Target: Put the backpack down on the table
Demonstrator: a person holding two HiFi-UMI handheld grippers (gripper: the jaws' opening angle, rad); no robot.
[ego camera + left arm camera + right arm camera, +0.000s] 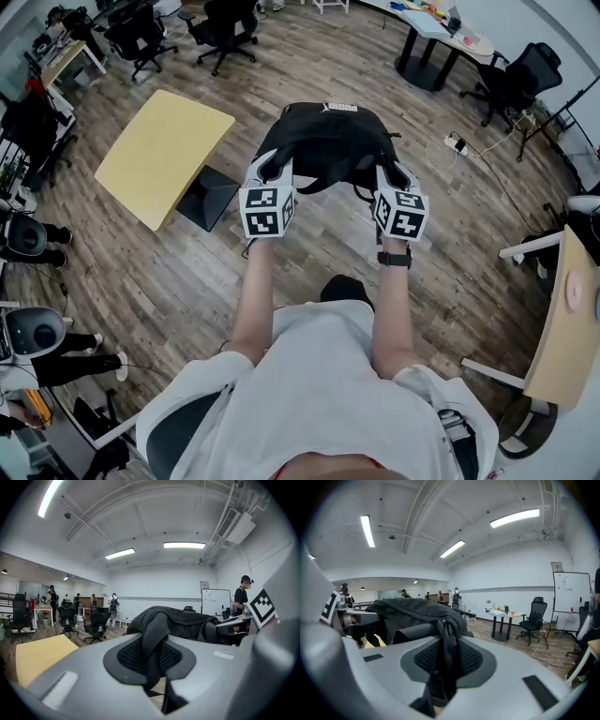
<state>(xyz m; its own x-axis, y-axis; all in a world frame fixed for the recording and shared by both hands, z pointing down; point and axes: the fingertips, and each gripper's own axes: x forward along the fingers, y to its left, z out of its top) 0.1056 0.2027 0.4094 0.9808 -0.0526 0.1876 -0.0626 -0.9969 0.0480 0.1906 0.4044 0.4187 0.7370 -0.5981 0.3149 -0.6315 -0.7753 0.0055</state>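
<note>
A black backpack (325, 142) hangs in the air in front of me, above the wooden floor. My left gripper (274, 171) is shut on its left strap (152, 644), which runs down between the jaws. My right gripper (385, 176) is shut on the right strap (446, 653) the same way. The bag's body (183, 620) bulges just beyond the left jaws, and in the right gripper view the bag (408, 611) fills the space past the jaws. A yellow-topped table (161, 153) stands to the left of the bag, apart from it.
The table's dark base (211, 196) sits on the floor by my left gripper. Office chairs (223, 26) stand at the back. A second table (433, 28) is at the far right, with a cable and power strip (457, 143) on the floor. People stand at the left edge.
</note>
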